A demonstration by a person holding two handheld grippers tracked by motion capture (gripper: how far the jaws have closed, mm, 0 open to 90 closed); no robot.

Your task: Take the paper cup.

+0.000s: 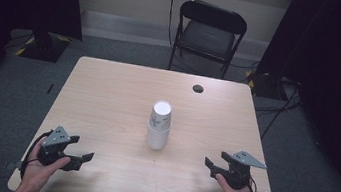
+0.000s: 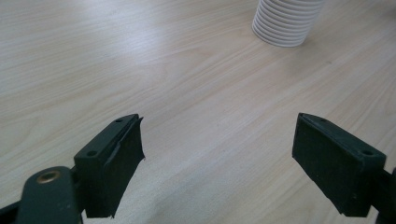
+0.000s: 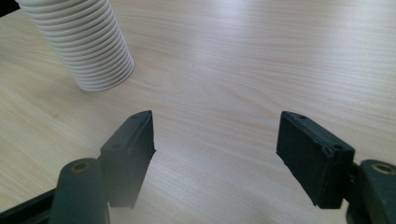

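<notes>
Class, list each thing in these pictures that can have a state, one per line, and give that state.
Stack of white cups: upside down, nested, standing upright mid-table, untouched.
Left claw: jaws open, nothing between them, apart from the stack.
Right claw: jaws open, nothing between them, apart from the stack.
Folding chair: unfolded, unoccupied, beyond the table.

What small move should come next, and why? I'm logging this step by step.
Probably bring the right tongs forward toward the stack of white cups. Both the right and the left tongs are open and empty, resting near the table edge, apart from the upside-down stack at its middle.
</notes>
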